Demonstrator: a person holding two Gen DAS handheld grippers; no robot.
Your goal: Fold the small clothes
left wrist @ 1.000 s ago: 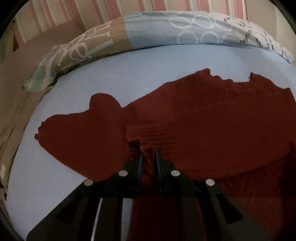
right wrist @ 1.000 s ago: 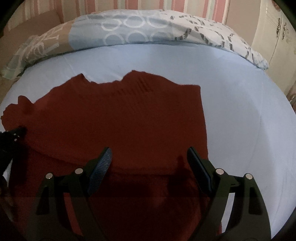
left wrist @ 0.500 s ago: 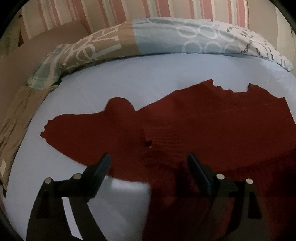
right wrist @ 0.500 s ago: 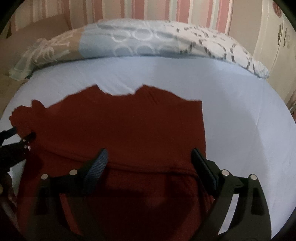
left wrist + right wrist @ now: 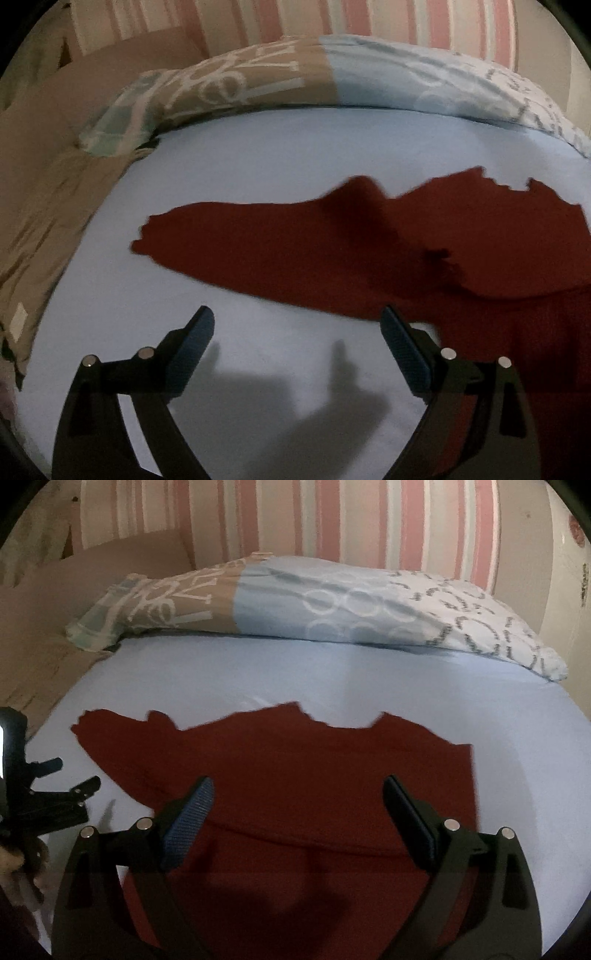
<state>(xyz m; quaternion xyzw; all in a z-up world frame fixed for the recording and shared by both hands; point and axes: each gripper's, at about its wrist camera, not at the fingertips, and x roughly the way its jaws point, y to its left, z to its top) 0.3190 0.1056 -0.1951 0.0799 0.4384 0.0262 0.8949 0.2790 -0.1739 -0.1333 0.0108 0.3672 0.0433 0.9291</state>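
My left tool [image 5: 297, 328] now hangs with its jaws spread wide and nothing between them, over bare sheet. A second ago those jaws were pinched narrow on a bunched piece of the dark red sweater [image 5: 424, 243]; half a second ago they had already opened, with the fabric still under them. So the release is done and I have drawn the tool back off the garment toward my side and to the left. The sweater now lies ahead of the left tool and off to its right, with the left sleeve [image 5: 229, 236] stretched out flat ahead of the left fingers, well apart from them. A small puckered spot remains where I let go.

My right tool [image 5: 297, 797] is also wide open, holding nothing, and hovers over the body of the sweater [image 5: 295, 768]. The garment fills the space between and ahead of its fingers, with the folded-up lower edge just in front of the pads. This tool has hardly shifted across the three moments; the view has only tipped up a little toward the pillow [image 5: 332, 602]. The left tool [image 5: 55, 805] shows at the far left of the right view.

I judge one fold as laid, and the outstretched sleeve on the bed sheet [image 5: 369, 672] as the likely next piece to bring in.
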